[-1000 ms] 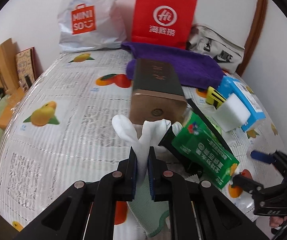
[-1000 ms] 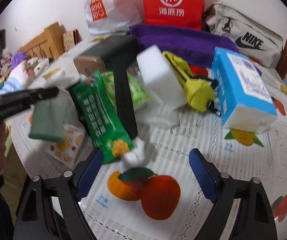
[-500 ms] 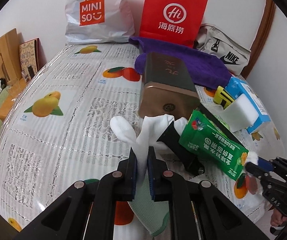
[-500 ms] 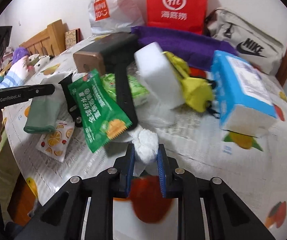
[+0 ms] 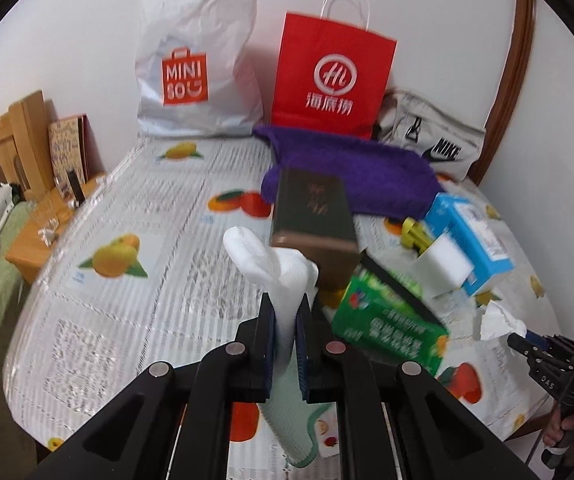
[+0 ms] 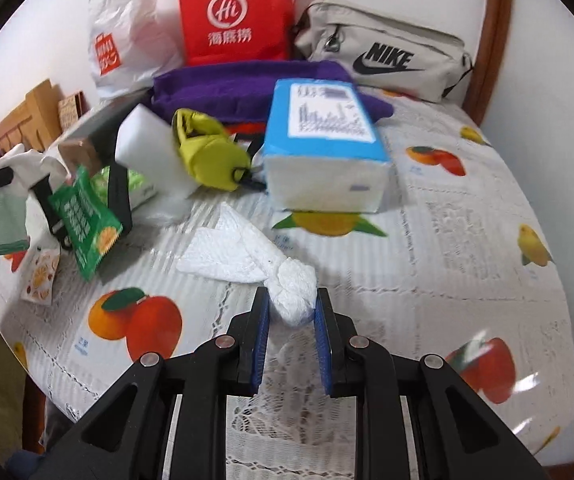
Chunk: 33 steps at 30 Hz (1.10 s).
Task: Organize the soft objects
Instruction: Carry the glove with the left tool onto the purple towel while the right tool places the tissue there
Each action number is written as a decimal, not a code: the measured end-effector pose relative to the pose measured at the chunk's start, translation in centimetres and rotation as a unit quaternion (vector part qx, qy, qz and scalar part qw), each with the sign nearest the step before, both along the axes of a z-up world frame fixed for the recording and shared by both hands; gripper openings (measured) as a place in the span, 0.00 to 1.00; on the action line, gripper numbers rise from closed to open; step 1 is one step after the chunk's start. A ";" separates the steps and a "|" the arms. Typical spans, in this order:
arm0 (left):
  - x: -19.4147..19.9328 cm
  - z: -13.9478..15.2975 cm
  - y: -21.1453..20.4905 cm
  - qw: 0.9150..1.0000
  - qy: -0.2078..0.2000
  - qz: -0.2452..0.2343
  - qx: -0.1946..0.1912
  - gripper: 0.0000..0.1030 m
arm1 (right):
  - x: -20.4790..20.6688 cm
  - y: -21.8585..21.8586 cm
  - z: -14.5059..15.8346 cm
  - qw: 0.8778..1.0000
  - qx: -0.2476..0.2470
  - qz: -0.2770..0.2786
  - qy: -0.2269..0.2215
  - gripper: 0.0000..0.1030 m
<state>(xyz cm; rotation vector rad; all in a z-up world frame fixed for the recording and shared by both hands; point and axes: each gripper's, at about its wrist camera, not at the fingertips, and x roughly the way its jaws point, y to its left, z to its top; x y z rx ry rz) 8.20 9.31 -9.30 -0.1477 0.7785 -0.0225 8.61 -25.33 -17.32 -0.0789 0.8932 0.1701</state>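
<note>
A white glove point(image 5: 259, 256) with a green cuff hangs from my left gripper point(image 5: 285, 312), which is shut on it a little above the fruit-print tablecloth point(image 5: 135, 320). The cuff point(image 6: 5, 224) also shows at the far left of the right wrist view. My right gripper point(image 6: 291, 294) is shut on the balled end of a crumpled white tissue point(image 6: 239, 252), whose loose end trails to the left over the cloth. In the left wrist view that tissue point(image 5: 495, 322) sticks up from the right gripper point(image 5: 527, 340) at the table's right edge.
A brown box point(image 5: 311, 216), a green snack packet point(image 5: 391, 328), a white sponge point(image 5: 443, 264), a yellow pouch point(image 6: 207, 156) and a blue tissue pack point(image 6: 323, 136) crowd the middle. A purple towel point(image 5: 351, 168), a red paper bag point(image 5: 331, 76), a white shopping bag point(image 5: 195, 68) and a grey bag point(image 6: 383, 52) line the wall.
My right gripper went from wide open to shut on the tissue and carried it right, away from the snack packet. My left gripper rose with the glove.
</note>
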 end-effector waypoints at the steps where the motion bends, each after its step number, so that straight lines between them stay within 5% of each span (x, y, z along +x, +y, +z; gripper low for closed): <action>1: -0.1 0.5 -0.1 1.000 -0.005 0.001 0.001 0.09 | 0.0 -0.1 0.4 1.000 0.001 -0.002 -0.003 0.21; 17: 1.1 4.7 -1.1 0.999 -0.034 -0.001 -0.010 0.09 | 1.5 -0.8 6.4 0.999 0.023 -0.007 -0.047 0.21; 33: 5.7 6.1 -0.5 0.999 -0.029 0.006 -0.018 0.09 | 8.4 -0.2 10.1 0.997 0.043 0.010 -0.060 0.21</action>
